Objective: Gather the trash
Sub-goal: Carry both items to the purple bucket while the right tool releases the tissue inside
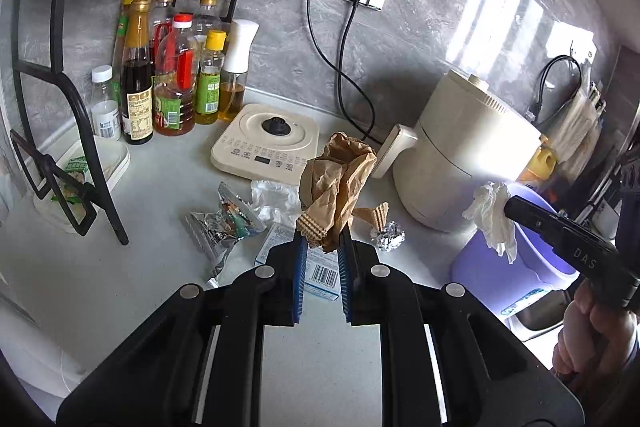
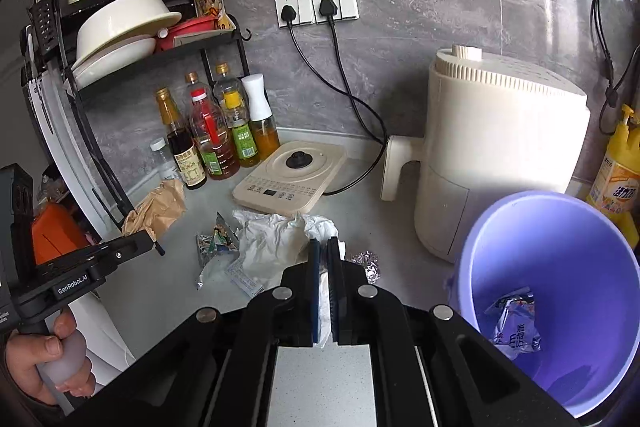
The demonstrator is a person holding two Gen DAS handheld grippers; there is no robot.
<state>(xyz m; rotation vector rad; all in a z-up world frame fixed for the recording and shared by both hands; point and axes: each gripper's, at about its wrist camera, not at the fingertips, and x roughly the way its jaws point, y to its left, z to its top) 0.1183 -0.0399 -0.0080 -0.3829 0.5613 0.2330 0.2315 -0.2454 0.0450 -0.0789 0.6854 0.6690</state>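
Note:
My left gripper (image 1: 323, 241) is shut on a crumpled brown paper bag (image 1: 338, 179) and holds it above the counter; the bag also shows in the right wrist view (image 2: 158, 209). My right gripper (image 2: 324, 247) is shut on a crumpled white tissue (image 2: 276, 241), which also shows in the left wrist view (image 1: 492, 217) beside the purple trash bin (image 1: 520, 267). The bin (image 2: 560, 223) stands at the right with a shiny wrapper (image 2: 516, 323) inside. On the counter lie a foil ball (image 1: 387, 235), a foil snack wrapper (image 1: 224, 223), a white plastic scrap (image 1: 272, 195) and a small blue-white box (image 1: 320, 271).
A cream air fryer (image 2: 500, 147) stands behind the bin. A cream induction base (image 1: 266, 141) sits at the back with two plugged cords. Several oil and sauce bottles (image 1: 176, 83) stand under a black dish rack (image 2: 132, 39). A yellow detergent bottle (image 2: 616, 179) is at far right.

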